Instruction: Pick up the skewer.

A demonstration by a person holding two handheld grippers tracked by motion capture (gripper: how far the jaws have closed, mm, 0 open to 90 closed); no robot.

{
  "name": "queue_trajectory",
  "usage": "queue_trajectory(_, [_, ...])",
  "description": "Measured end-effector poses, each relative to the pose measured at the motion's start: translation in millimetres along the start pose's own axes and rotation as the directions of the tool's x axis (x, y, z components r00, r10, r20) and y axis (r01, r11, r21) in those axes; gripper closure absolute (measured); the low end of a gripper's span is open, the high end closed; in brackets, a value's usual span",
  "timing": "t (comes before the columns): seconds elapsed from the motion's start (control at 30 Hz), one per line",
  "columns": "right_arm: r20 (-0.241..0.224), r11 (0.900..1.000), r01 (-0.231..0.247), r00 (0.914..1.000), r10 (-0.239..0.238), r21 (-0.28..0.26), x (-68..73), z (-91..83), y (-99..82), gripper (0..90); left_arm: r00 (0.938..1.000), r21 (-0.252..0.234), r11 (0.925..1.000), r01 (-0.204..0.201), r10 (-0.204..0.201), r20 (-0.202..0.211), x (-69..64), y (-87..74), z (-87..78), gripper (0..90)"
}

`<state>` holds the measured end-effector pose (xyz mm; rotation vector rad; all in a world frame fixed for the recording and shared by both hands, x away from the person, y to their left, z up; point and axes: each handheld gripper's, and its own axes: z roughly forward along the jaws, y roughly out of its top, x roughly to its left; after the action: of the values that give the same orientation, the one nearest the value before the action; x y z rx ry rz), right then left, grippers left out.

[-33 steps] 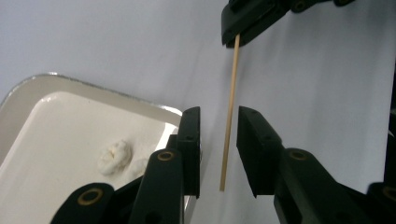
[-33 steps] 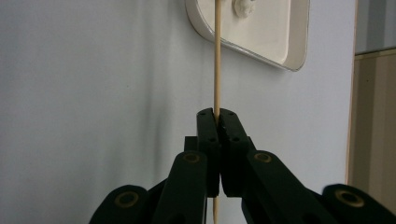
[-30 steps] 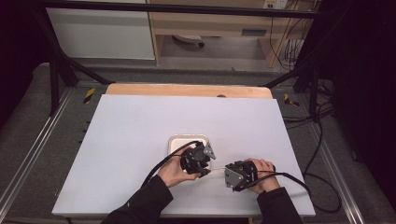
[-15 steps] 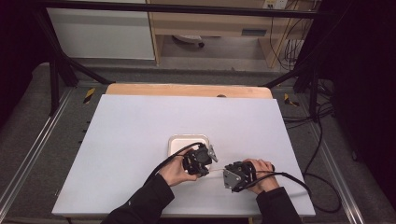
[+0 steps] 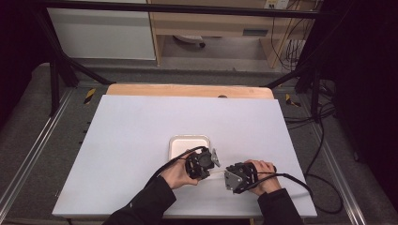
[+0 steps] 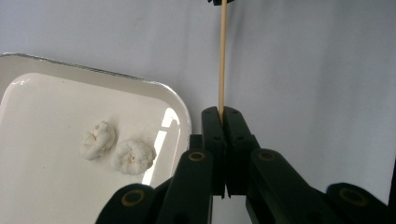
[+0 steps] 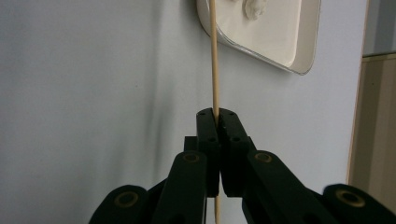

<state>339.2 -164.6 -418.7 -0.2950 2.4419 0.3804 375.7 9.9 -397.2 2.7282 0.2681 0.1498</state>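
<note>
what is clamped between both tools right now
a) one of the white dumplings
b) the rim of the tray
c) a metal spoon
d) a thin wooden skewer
d: the left tool and the right tool are each shut on the same thin wooden skewer, beside the tray.

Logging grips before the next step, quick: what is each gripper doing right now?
Left gripper: has just closed on the thin wooden skewer.
Right gripper: shut on the same skewer.
</note>
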Motion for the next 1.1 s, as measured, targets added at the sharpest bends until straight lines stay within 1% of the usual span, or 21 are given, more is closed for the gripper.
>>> queue_trajectory(0.07, [-0.002,1.0,0.0,1.0,0.0,-0.001,-0.6,0.1,-0.1,88.6,1.0,-0.007,1.0,0.003,-0.003,0.0,0.0,-0.5,-0.4,89.1])
queue_trajectory(0.1, [0.001,0.9999,-0.014,0.9999,0.014,-0.002,-0.7,-0.2,-0.3,87.7,1.0,-0.013,0.9999,0.008,-0.008,0.001,0.0,-1.0,-0.6,89.1])
queue_trajectory(0.17, [0.003,0.9981,-0.06,0.9982,0.06,-0.018,-3.0,-1.4,-1.5,83.5,0.9999,-0.019,0.9998,0.011,-0.011,-0.008,0.1,-2.2,-1.8,89.1])
queue_trajectory(0.2, [-0.004,0.9948,-0.099,0.9951,0.099,-0.023,-4.1,-2.5,-2.5,77.9,0.9997,-0.025,0.9995,0.019,-0.019,-0.017,-0.1,-3.3,-2.0,89.1])
queue_trajectory(0.23, [-0.009,0.9885,-0.149,0.9889,0.148,-0.028,-4.3,-4.3,-3.4,72.5,0.9995,-0.026,0.9994,0.023,-0.024,-0.023,0.5,-4.9,-2.8,89.1])
queue_trajectory(0.27, [-0.001,0.9834,-0.179,0.9839,0.179,-0.033,-5.2,-5.7,-5.1,67.2,0.9993,-0.026,0.9992,0.03,-0.03,-0.021,1.6,-6.7,-3.7,89.1])
queue_trajectory(0.3, [0.0,0.9728,-0.228,0.9736,0.228,-0.04,-5.7,-7.4,-6.7,61.6,0.999,-0.03,0.999,0.034,-0.035,-0.027,2.8,-8.9,-4.6,89.1])
queue_trajectory(0.33, [0.016,0.9616,-0.271,0.9621,0.272,-0.04,-7.3,-9.1,-8.9,57.5,0.9988,-0.033,0.9987,0.039,-0.04,-0.03,4.2,-11.2,-5.6,89.1])
queue_trajectory(0.4, [0.018,0.9312,-0.361,0.9319,0.362,-0.052,-9.7,-12.4,-14.7,48.4,0.9976,-0.041,0.9975,0.059,-0.06,-0.035,5.9,-16.8,-7.7,89.1])
queue_trajectory(0.47, [0.019,0.8965,-0.437,0.8982,0.439,-0.075,-11.1,-14.1,-20.7,42.1,0.9968,-0.04,0.9971,0.065,-0.067,-0.043,8.5,-22.2,-10.4,89.0])
queue_trajectory(0.5, [0.018,0.8764,-0.473,0.8789,0.477,-0.088,-11.7,-14.5,-23.6,37.6,0.9959,-0.048,0.9959,0.077,-0.079,-0.045,9.1,-25.0,-11.7,89.0])
queue_trajectory(0.6, [0.004,0.8105,-0.576,0.8147,0.58,-0.104,-13.1,-13.4,-31.2,26.8,0.9949,-0.076,0.9932,0.088,-0.092,-0.042,11.8,-33.5,-16.3,89.0])
queue_trajectory(0.63, [0.002,0.7936,-0.599,0.7981,0.603,-0.107,-13.5,-12.7,-33.8,24.4,0.9939,-0.081,0.9921,0.096,-0.1,-0.045,12.2,-36.5,-18.6,89.0])
queue_trajectory(0.77, [-0.028,0.7088,-0.7,0.7129,0.701,-0.087,-13.5,-8.0,-42.6,12.1,0.9884,-0.115,0.9846,0.131,-0.139,-0.061,13.2,-50.8,-26.4,89.0])
queue_trajectory(0.8, [-0.037,0.6858,-0.723,0.6899,0.723,-0.083,-12.5,-6.6,-44.2,10.5,0.9871,-0.126,0.9823,0.138,-0.147,-0.063,13.7,-54.9,-28.0,89.0])
queue_trajectory(0.83, [-0.046,0.6721,-0.736,0.6764,0.735,-0.081,-11.7,-5.4,-46.5,9.5,0.9845,-0.139,0.9783,0.153,-0.164,-0.064,13.9,-59.4,-29.7,89.0])
queue_trajectory(0.87, [-0.054,0.6555,-0.751,0.6603,0.749,-0.084,-10.6,-4.4,-48.4,8.7,0.9827,-0.152,0.9751,0.161,-0.173,-0.066,14.6,-64.0,-31.3,89.0])
queue_trajectory(0.97, [-0.079,0.6147,-0.784,0.6209,0.78,-0.091,-8.0,-2.1,-53.0,5.9,0.9739,-0.19,0.9615,0.198,-0.215,-0.072,16.3,-77.6,-36.2,88.9])
queue_trajectory(1.03, [-0.092,0.5917,-0.8,0.5992,0.795,-0.097,-6.8,-1.3,-55.2,5.0,0.9666,-0.216,0.9502,0.224,-0.245,-0.075,16.8,-86.0,-39.5,88.9])
queue_trajectory(1.07, [-0.097,0.58,-0.809,0.588,0.803,-0.099,-6.2,-1.1,-55.9,4.4,0.9643,-0.227,0.9466,0.229,-0.253,-0.079,16.8,-90.0,-41.3,88.9])
queue_trajectory(1.1, [-0.101,0.5716,-0.814,0.5801,0.808,-0.102,-5.8,-0.9,-56.6,4.0,0.9622,-0.238,0.9431,0.232,-0.259,-0.085,16.4,-93.8,-43.2,88.9])
